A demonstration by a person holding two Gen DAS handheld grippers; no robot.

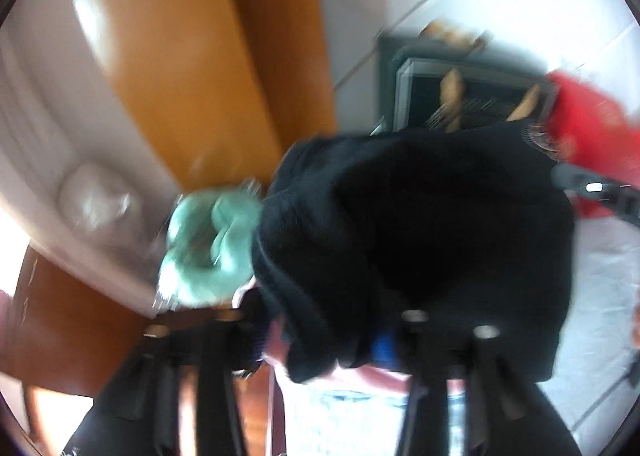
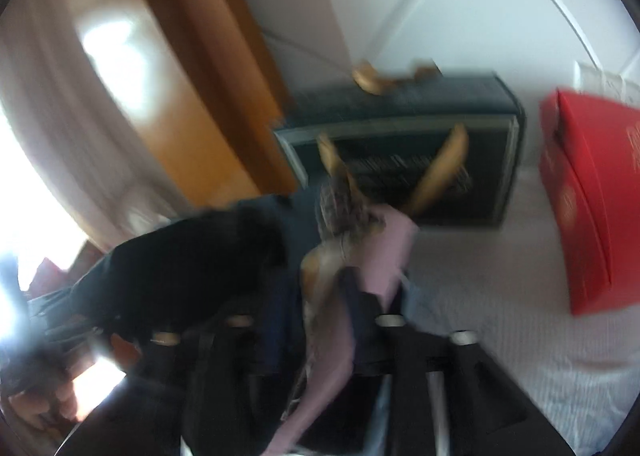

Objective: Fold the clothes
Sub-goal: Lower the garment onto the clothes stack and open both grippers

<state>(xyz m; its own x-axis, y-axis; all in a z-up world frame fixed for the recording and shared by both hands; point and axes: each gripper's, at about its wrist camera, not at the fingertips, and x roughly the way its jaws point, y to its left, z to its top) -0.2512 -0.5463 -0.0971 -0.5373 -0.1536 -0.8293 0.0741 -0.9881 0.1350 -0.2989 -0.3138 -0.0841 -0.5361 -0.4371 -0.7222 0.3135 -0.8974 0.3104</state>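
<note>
Both views are blurred by motion. In the left wrist view a black garment (image 1: 420, 224) hangs bunched over my left gripper (image 1: 324, 340), and its folds cover the fingertips. In the right wrist view my right gripper (image 2: 316, 336) is shut on a pink garment (image 2: 384, 252) with a brownish patterned part. The pink garment rises from between the fingers. The black garment (image 2: 180, 268) shows at the left of the right wrist view, held up by the other gripper.
A dark storage basket (image 2: 404, 164) with tan handles stands on the white bed (image 2: 500, 328). A red box (image 2: 588, 208) lies at the right. A mint-green bundle (image 1: 208, 248) is at the left. An orange wooden door (image 1: 180, 56) is behind.
</note>
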